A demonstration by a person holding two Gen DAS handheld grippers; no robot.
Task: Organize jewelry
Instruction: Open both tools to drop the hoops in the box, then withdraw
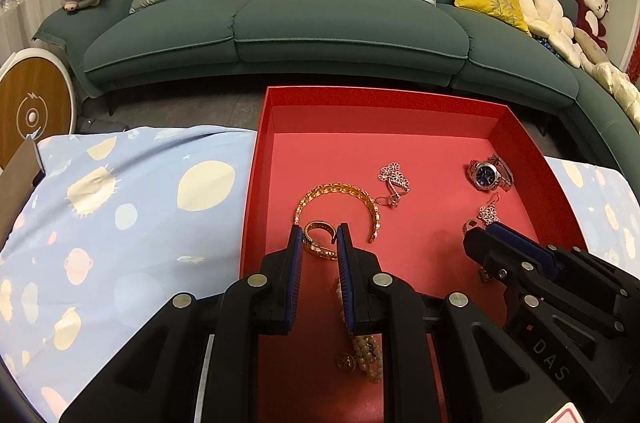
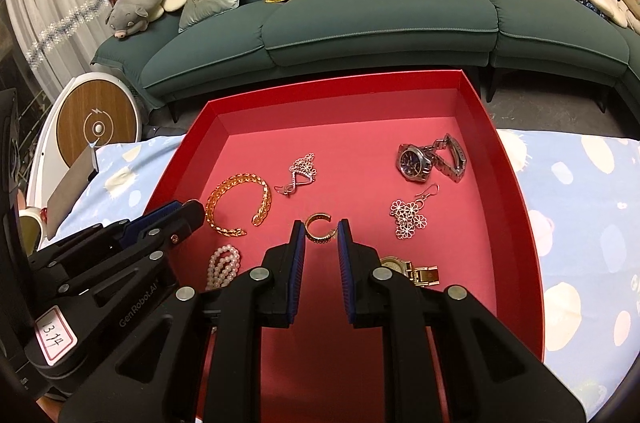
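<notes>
A red tray (image 1: 260,159) (image 2: 496,127) holds the jewelry. My left gripper (image 1: 319,232) is open over a small gold ring (image 1: 316,239), just below a gold cuff bracelet (image 1: 340,193). A pearl bracelet (image 1: 366,351) lies under its right finger. My right gripper (image 2: 320,228) is open around another gold ring (image 2: 319,228). A silver watch (image 2: 432,157) and flower earrings (image 2: 408,217) (image 2: 300,173) lie beyond it. A gold watch (image 2: 412,269) lies by its right finger. The gold cuff (image 2: 236,209) and the pearls (image 2: 222,265) also show in the right wrist view.
The tray sits on a light blue spotted cloth (image 1: 120,223) (image 2: 580,223). A teal sofa (image 1: 320,23) with cushions stands behind. A round white and wood device (image 1: 32,107) is at the far left. Each gripper shows in the other's view, the right one (image 1: 478,233) and the left one (image 2: 188,209).
</notes>
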